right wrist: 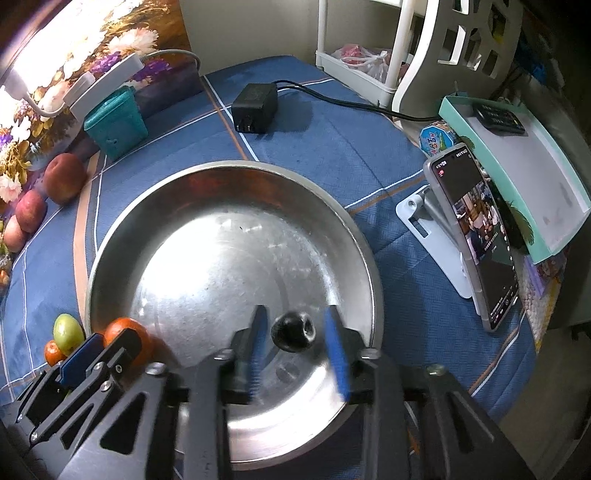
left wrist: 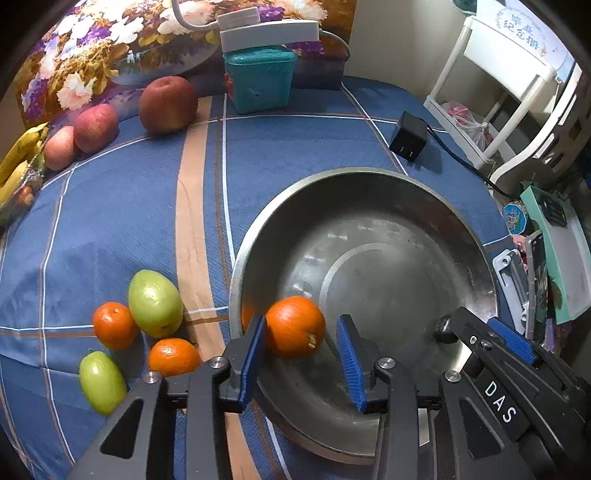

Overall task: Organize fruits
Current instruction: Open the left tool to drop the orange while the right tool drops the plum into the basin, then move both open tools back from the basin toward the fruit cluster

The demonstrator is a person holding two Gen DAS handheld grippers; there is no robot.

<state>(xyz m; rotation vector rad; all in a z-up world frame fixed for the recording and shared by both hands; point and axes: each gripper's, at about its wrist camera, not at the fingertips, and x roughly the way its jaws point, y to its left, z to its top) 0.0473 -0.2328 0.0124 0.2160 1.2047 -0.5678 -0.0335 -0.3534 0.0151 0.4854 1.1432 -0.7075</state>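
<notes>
Cloth: I see a blue tablecloth (left wrist: pixel 122 221) with white lines and a tan stripe, covering the whole work surface.
Bowl: a steel bowl (left wrist: pixel 369 184) sits on the cloth at my right of centre; its rim is plain in both views.
Left gripper: my left gripper (left wrist: pixel 301 354) points down over the bowl's near left wall, jaws apart around an orange (left wrist: pixel 293 326). The left pad touches or nearly touches it and the right pad stands clear, so I read no grip.
Right gripper: my right gripper (right wrist: pixel 295 343) hangs over the bowl's near side, jaws parted, with a small dark fruit (right wrist: pixel 292 331) between them and a gap on both sides.
Loose fruit: outside the bowl's left rim lie two oranges (left wrist: pixel 115 325) and two green fruits (left wrist: pixel 155 302), clustered and touching.
Far fruit: three apples (left wrist: pixel 168 103) line the back left edge, with bananas (left wrist: pixel 18 155) beyond them at the frame's edge.
Back wall: a flower picture (left wrist: pixel 110 48) leans behind the apples; a teal box (left wrist: pixel 260 79) stands before it with a white power strip (left wrist: pixel 269 33) on top.
Adapter: a black adapter (right wrist: pixel 255 107) lies behind the bowl, its cable running right.
Right side: a phone (right wrist: pixel 476 236) leans on a white stand (right wrist: pixel 421 218), screen lit; beside it is a teal-edged tray (right wrist: pixel 517 177).
Room: a white shelf (left wrist: pixel 491 92) stands beyond the table's right corner against a pale wall.
</notes>
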